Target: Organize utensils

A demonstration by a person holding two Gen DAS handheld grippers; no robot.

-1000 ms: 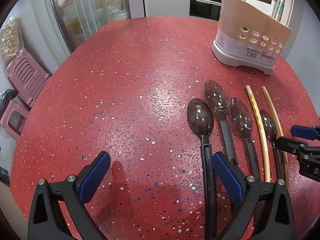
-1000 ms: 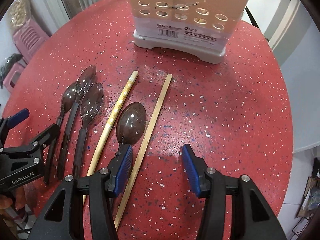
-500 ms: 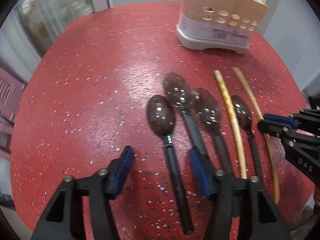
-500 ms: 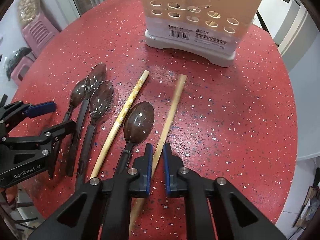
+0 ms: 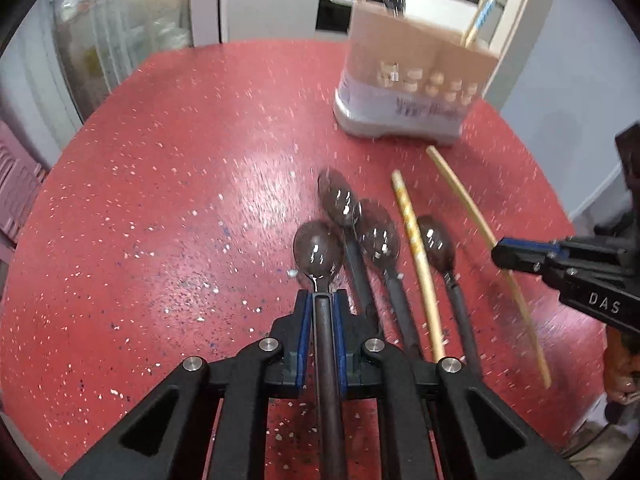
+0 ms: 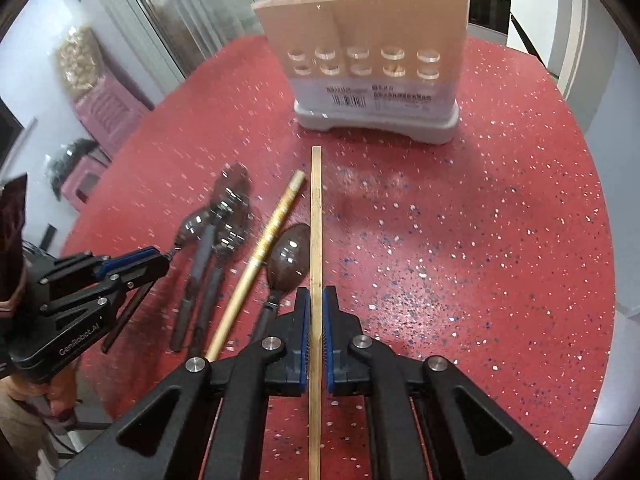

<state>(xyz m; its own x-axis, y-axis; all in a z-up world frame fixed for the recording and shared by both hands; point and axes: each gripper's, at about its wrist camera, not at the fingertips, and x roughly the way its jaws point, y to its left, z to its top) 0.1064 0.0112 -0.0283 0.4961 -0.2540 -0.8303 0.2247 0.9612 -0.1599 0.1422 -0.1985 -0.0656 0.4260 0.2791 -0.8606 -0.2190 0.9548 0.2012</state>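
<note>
My left gripper point(image 5: 320, 300) is shut on the black handle of a dark spoon point(image 5: 319, 249), its bowl pointing forward over the red table point(image 5: 180, 184). My right gripper point(image 6: 316, 296) is shut on a plain wooden chopstick point(image 6: 316, 208), which points toward the beige utensil holder point(image 6: 372, 52). On the table lie three more dark spoons point(image 5: 376, 232) and a patterned yellow chopstick point(image 5: 416, 248). The holder point(image 5: 412, 92) stands at the far right in the left view, with a spoon and chopsticks in it. Each gripper shows in the other's view: the right point(image 5: 520, 256), the left point(image 6: 132, 264).
The round table ends close to the right of the holder. Pink stools point(image 6: 100, 116) and a glass-door cabinet point(image 6: 180, 20) stand beyond the left edge. White kitchen units point(image 5: 272, 4) are behind.
My left gripper has closed on the leftmost spoon's handle. My right gripper, shut on the plain chopstick, has raised it and turned it toward the holder.
</note>
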